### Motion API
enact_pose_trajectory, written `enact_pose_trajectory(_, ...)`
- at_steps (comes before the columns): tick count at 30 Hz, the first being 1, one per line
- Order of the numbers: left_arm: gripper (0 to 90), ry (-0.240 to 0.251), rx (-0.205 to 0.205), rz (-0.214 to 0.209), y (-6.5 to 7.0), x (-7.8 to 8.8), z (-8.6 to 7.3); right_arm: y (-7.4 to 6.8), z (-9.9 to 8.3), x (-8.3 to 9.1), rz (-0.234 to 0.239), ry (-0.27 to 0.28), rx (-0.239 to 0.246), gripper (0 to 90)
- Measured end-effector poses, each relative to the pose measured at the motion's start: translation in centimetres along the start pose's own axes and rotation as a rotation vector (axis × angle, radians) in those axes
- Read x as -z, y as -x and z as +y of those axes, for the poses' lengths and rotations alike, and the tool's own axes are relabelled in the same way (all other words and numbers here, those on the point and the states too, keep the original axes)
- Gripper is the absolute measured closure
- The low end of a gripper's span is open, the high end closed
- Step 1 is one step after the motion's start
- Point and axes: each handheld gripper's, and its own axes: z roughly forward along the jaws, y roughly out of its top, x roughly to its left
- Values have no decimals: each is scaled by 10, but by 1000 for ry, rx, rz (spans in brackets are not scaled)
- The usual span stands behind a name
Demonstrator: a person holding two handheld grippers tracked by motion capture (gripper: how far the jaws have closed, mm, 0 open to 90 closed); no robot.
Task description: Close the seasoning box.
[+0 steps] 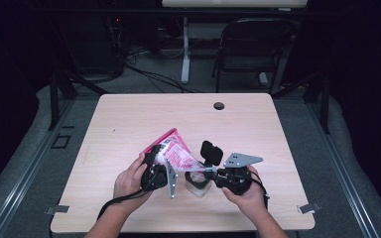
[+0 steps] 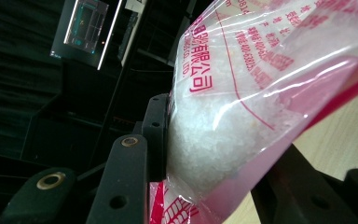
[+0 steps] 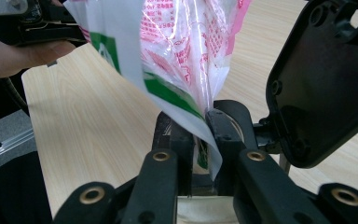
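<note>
Wooden table (image 1: 129,124), person's forearms entering from the near edge. A clear plastic bag with pink print (image 1: 176,151), holding white granules, is lifted above the near-middle of the table, tilted, its pink top edge pointing far-left and its lower end toward the right. Left gripper (image 1: 155,171) holds the bag's left side; in the left gripper view its jaws stand partly apart with the full body of the bag (image 2: 242,107) pressed between them, the left pad flat against the plastic. Right gripper (image 1: 209,172) sits just right of the bag; in the right gripper view the thin white-and-green edge of the bag (image 3: 182,70) runs down into the narrow gap between the two jaws, which stand close together; whether the pads press the film I cannot tell. A small clear container (image 1: 198,182) sits on the table just below the bag's lower end, between the two hands. Far table edge has a round cable hole (image 1: 219,105).
</note>
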Motion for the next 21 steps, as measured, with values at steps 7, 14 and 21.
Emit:
enact_pose_trajectory(7,675,-10,-4,0,0,-1,-1,-2,4,5,-15,15,12,785)
enact_pose_trajectory(14,678,-18,-11,6,0,-2,-2,-2,5,7,-11,32,14,742)
enact_pose_trajectory(21,678,-14,-12,8,1,-2,-2,0,7,12,-6,48,8,783)
